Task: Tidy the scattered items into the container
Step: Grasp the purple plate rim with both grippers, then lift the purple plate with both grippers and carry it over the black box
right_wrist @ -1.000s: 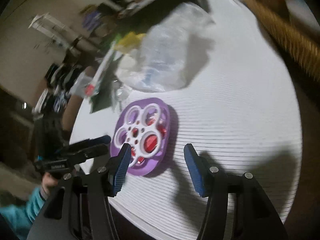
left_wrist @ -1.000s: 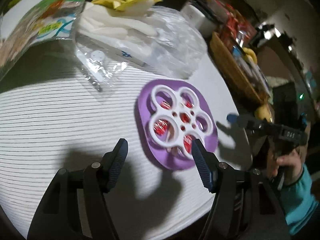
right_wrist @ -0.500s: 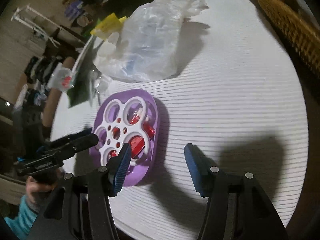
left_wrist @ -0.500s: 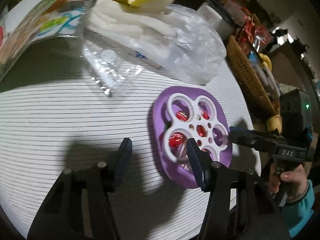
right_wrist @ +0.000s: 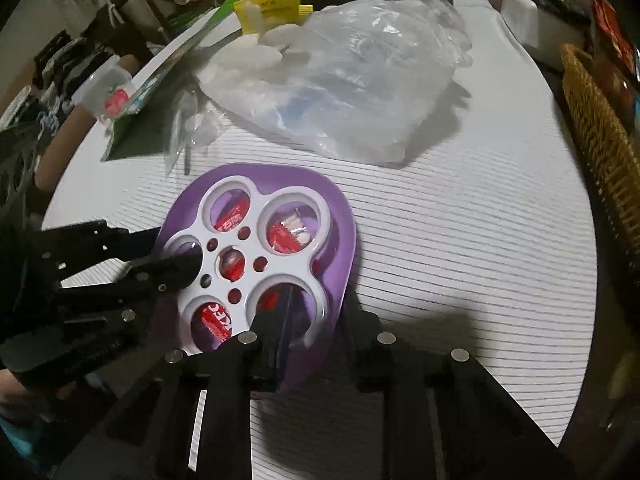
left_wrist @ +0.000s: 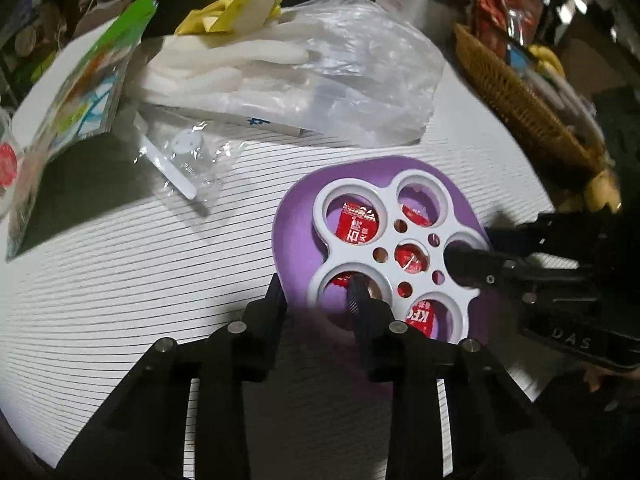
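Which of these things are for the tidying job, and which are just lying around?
For the job: tray, lid, red packets, left tongs and right tongs, both closing with the tray's rim between them.
Lying about: plastic bag, yellow packet, booklet, basket.
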{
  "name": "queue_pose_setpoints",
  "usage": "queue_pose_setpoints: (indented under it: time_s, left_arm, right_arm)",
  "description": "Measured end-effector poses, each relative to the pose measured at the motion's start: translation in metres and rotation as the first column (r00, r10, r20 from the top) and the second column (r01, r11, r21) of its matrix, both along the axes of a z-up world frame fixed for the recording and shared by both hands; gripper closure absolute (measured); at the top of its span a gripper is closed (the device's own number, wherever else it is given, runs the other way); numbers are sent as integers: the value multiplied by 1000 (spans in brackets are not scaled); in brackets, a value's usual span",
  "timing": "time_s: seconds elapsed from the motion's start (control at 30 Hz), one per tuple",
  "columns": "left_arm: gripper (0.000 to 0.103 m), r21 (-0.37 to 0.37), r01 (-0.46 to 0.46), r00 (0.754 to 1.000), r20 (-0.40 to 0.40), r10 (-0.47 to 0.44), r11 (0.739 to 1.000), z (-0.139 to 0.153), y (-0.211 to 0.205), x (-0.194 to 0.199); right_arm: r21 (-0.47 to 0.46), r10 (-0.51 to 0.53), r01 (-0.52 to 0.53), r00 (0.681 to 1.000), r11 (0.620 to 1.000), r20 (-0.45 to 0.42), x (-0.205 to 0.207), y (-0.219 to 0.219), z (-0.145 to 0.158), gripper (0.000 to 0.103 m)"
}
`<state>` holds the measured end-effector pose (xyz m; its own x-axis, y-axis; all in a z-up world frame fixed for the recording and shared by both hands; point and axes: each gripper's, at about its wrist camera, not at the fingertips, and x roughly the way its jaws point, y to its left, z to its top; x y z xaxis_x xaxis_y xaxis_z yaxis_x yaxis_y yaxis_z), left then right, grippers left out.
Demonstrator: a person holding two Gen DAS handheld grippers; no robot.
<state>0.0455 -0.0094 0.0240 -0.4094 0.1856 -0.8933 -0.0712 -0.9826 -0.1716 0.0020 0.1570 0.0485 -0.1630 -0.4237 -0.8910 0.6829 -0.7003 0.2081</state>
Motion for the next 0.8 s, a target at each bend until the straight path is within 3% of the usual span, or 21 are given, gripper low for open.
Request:
queue_pose_setpoints:
  time_s: [0.4, 0.8]
  left_arm:
    - [75, 31, -10, 1000, -13, 11, 999, 16, -4, 4]
    - [76, -101, -4, 998, 55, 9, 995, 64, -7, -29]
  right_arm:
    - [-44, -24, 25, 999, 999, 28, -2, 0, 9, 80]
    - [-108, -25, 33, 997, 994, 73, -18, -17, 50, 80]
